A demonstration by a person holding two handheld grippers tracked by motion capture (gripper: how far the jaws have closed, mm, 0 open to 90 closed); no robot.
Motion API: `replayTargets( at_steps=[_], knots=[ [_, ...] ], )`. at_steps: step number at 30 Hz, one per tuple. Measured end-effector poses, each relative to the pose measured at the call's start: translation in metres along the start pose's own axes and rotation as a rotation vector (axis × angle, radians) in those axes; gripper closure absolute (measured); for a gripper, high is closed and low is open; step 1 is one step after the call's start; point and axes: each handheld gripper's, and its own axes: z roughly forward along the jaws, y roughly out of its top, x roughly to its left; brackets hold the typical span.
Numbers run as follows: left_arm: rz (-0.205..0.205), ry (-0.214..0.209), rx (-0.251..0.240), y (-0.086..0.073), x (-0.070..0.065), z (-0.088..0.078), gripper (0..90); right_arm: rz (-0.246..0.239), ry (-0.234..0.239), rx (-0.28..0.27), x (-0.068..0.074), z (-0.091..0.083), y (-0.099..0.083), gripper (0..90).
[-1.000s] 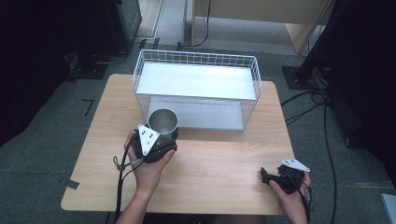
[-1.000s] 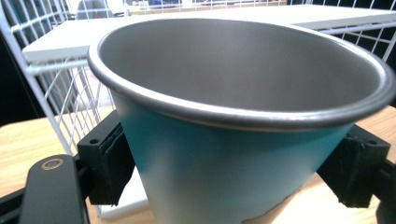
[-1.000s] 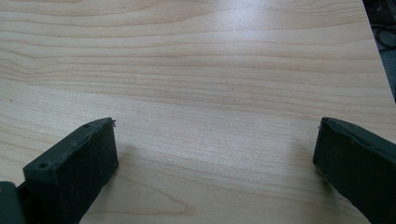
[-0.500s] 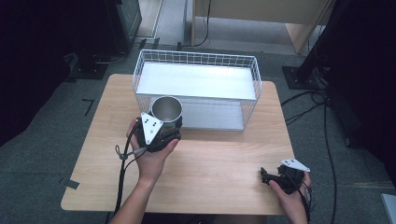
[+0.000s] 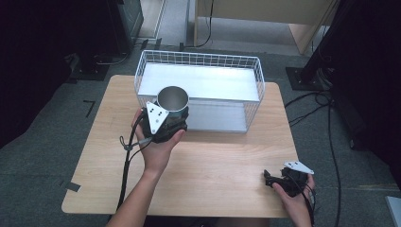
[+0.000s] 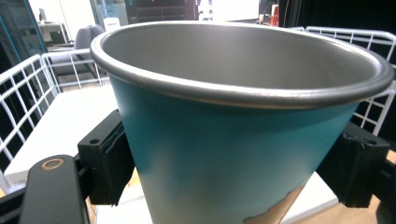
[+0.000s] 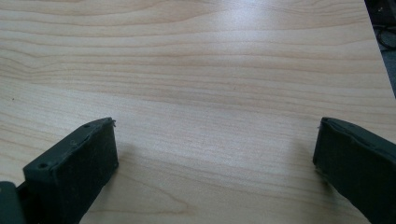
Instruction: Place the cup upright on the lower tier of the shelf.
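A teal, metal-rimmed cup with a grey steel inside [image 6: 233,140] is clamped between the two black jaws of the left gripper [image 5: 166,124], one jaw pressed to each side of its wall. The cup stands upright and is held at the front left corner of the white wire basket [image 5: 198,59], which sits toward the far edge of the light wooden desk [image 5: 213,170]; whether the cup is just in front of the basket's front wall or already over it cannot be told from the high view. In the left gripper view the basket's wire walls show behind the cup on both sides.

The right gripper [image 5: 279,179] sits low near the desk's near right corner — its jaws spread wide apart, with bare wood between them and nothing in their grip.
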Motion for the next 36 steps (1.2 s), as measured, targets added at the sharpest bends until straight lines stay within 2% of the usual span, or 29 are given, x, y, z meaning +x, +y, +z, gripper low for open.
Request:
replayTargets(
  at_steps=[19, 28, 32, 36],
  knots=[
    [0.012, -0.002, -0.079, 0.036, 0.006, 0.017, 16.9, 0.0, 0.0, 0.0, 0.0, 0.0, 0.0, 0.0],
    [0.008, 0.005, -0.08, 0.049, 0.01, 0.037, 16.9, -0.001, 0.001, 0.002, 0.0, 0.0, 0.0, 0.0],
    [0.018, 0.013, -0.081, 0.056, 0.012, 0.046, 16.9, -0.001, 0.002, 0.001, 0.0, 0.0, 0.0, 0.0],
    [0.0, 0.02, -0.085, 0.064, 0.017, 0.059, 16.9, -0.005, 0.005, 0.0, 0.0, 0.0, 0.0, 0.0]
  ],
)
